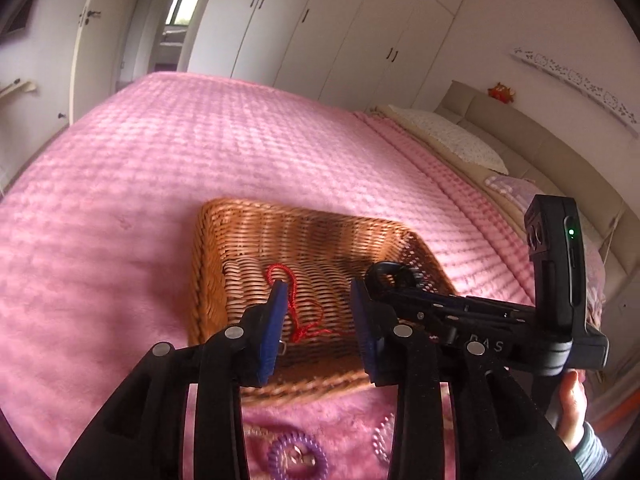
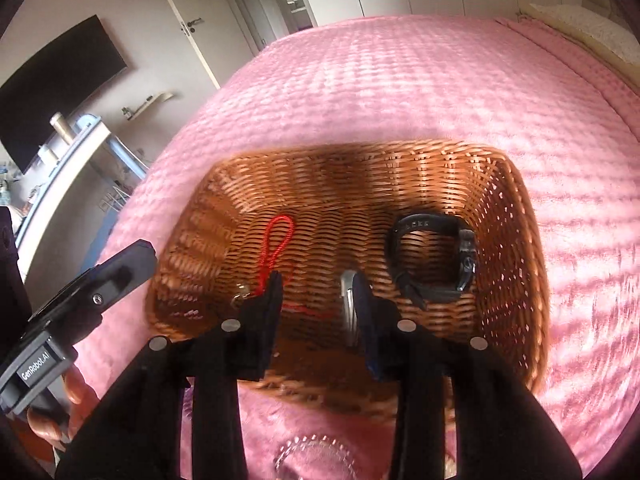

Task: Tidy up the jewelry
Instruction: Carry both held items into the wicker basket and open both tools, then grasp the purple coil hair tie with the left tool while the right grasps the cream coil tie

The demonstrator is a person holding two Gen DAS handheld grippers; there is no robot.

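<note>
A wicker basket (image 1: pixel 248 232) (image 2: pixel 516 240) stands on the pink bedspread. A red cord bracelet (image 1: pixel 298 312) (image 2: pixel 276 240) lies on its floor, and a black wristwatch (image 2: pixel 436 260) lies on its side to the right. My left gripper (image 1: pixel 319 286) hangs over the basket's near side, open, with the red cord on the floor beneath its left finger. My right gripper (image 2: pixel 318 278) is open too. A curved silver band (image 2: pixel 347 300) sits just inside its right finger, and no pad presses on it. Each view catches the other gripper at its edge: right gripper (image 1: pixel 380 276), left gripper (image 2: pixel 136 256).
On the bedspread in front of the basket lie a purple spiral band (image 1: pixel 296 456) and a clear beaded bracelet (image 2: pixel 316 456) (image 1: pixel 382 436). Pillows (image 1: pixel 452 136) and a headboard are to the right, wardrobes behind. A white shelf unit (image 2: pixel 76 160) stands left of the bed.
</note>
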